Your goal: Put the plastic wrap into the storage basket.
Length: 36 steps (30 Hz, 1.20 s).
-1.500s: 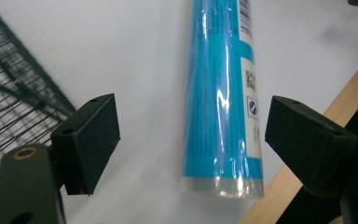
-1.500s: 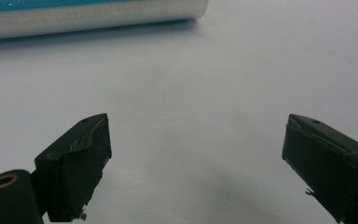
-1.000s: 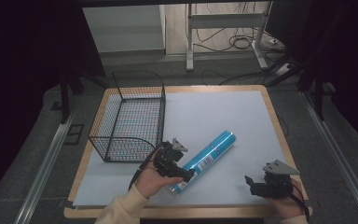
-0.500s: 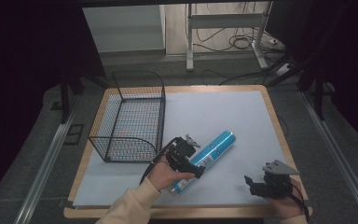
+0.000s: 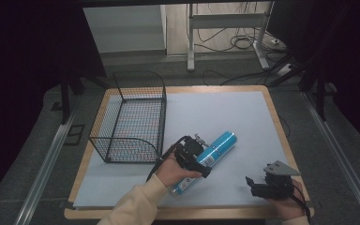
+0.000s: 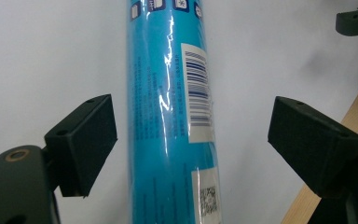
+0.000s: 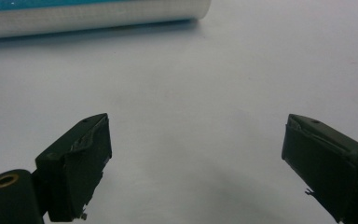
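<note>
Left gripper view, left claw just opening, astride blue tube, untouched, right claw apart over table

Not much you can actually read here. The blue tube carries a white label with a barcode and a QR code further down, plus columns of tiny print on the blue wrap, all too small and blurry to make out. No brand name legible.

A wood-edged table (white-topped) carries a wire basket and blue tube lying flat.
</note>
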Motion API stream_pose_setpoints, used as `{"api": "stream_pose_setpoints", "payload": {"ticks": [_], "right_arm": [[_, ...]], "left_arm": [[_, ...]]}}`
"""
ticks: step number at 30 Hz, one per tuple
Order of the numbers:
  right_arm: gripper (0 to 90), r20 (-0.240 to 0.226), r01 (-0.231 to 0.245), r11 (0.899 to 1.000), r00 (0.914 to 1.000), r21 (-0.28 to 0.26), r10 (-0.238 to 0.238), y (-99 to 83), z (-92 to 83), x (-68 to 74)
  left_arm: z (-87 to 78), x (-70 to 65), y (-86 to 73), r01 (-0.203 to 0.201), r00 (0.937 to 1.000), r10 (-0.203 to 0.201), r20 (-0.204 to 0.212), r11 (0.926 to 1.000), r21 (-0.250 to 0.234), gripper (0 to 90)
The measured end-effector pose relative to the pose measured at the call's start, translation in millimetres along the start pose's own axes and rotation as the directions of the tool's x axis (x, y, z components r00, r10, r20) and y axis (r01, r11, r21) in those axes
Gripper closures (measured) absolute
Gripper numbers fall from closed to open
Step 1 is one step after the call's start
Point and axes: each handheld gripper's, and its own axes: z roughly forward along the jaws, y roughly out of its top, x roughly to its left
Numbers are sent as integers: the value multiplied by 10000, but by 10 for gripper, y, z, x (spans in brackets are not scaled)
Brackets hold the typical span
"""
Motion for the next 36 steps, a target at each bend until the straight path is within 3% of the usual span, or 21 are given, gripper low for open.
{"api": "stream_pose_setpoints", "payload": {"ticks": [10, 17, 24, 31, 36], "right_arm": [[87, -21, -29, 10000, 10000, 10, 29, -5, 8, -8], [87, -23, -15, 10000, 10000, 12, 15, -6, 7, -13], [87, -3, 6, 10000, 10000, 33, -6, -5, 6, -10], [87, 8, 10, 10000, 10000, 64, -10, -5, 11, -13], [87, 10, -12, 10000, 10000, 57, 12, -5, 11, -12]], "left_arm": [[196, 13, 134, -76, 9997, 89, -210, 9982, 594, 136], [399, 33, 234, 91, 9983, -22, -576, 9927, 1201, 142], [534, 50, 280, 295, 9977, -195, -648, 9870, 1580, 153], [597, 94, 296, 413, 9974, -296, -659, 9822, 1833, 182], [661, 114, 309, 570, 9968, -437, -670, 9759, 2108, 251]]}}
